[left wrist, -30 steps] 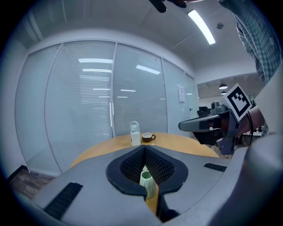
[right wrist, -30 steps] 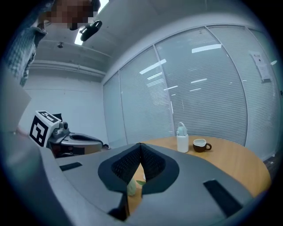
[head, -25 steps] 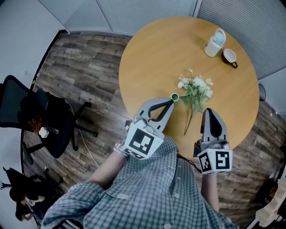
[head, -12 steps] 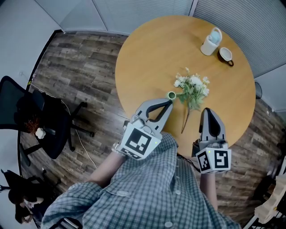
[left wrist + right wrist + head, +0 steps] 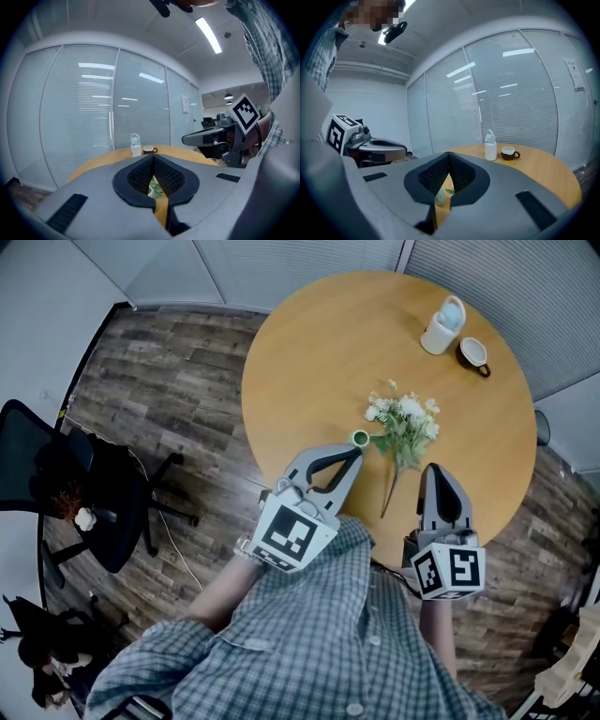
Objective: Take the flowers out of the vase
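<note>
**Flowers lie beside the vase**

The flowers [image 5: 405,426] lie flat on the table [image 5: 309,352], just right of the small green vase [image 5: 360,439]. They look to be out of it, so nothing needs holding. The left gripper [image 5: 354,454] points at the vase and the right gripper [image 5: 433,471] hovers near the stem. Both pairs of jaws are closed together and empty.

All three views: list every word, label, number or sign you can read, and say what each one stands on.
No words or numbers can be read in any view.
Left gripper, marker cube: black-and-white square pattern, no letters.
Right gripper, marker cube: the same kind of pattern, no letters.
Posted sheet: print too small to read.
White bottle: no label can be made out.
</note>
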A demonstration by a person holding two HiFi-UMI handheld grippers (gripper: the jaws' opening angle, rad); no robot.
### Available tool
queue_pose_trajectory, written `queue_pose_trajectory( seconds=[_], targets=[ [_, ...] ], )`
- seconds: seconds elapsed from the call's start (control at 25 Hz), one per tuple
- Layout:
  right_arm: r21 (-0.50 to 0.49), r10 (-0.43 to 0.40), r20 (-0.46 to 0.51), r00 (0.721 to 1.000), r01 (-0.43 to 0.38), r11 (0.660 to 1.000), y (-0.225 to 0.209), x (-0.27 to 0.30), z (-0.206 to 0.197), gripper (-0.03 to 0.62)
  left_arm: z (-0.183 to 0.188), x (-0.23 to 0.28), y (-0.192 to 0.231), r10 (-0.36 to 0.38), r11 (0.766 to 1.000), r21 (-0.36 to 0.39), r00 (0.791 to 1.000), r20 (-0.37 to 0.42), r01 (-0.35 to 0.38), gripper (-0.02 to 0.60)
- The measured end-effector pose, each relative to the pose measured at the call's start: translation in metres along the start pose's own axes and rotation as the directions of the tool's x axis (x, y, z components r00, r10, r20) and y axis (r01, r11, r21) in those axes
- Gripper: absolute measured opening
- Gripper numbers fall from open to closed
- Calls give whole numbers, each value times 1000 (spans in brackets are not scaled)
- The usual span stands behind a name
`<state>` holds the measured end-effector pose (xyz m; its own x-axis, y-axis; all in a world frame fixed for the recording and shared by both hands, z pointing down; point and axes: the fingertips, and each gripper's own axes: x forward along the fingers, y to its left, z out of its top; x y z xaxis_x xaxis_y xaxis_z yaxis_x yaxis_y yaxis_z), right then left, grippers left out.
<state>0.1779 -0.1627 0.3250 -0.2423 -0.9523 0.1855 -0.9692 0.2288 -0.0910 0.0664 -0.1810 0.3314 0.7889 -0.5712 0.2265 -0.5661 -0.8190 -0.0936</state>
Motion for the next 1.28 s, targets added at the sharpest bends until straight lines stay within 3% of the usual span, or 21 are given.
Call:
queue_pose_trajectory(
  seconds=[0.56,1.28],
  targets=[
    [22,-10,-18,1000,10,1000,-4,-4,-8,8,-1,-4,0,3,1000,-12,1000,6,-3,8],
    [-23,-7,-38,999,6,1000,3,-7,-13,8,-3,-5,-1,-1,1000,-10,1000,5,1,8]
  ],
)
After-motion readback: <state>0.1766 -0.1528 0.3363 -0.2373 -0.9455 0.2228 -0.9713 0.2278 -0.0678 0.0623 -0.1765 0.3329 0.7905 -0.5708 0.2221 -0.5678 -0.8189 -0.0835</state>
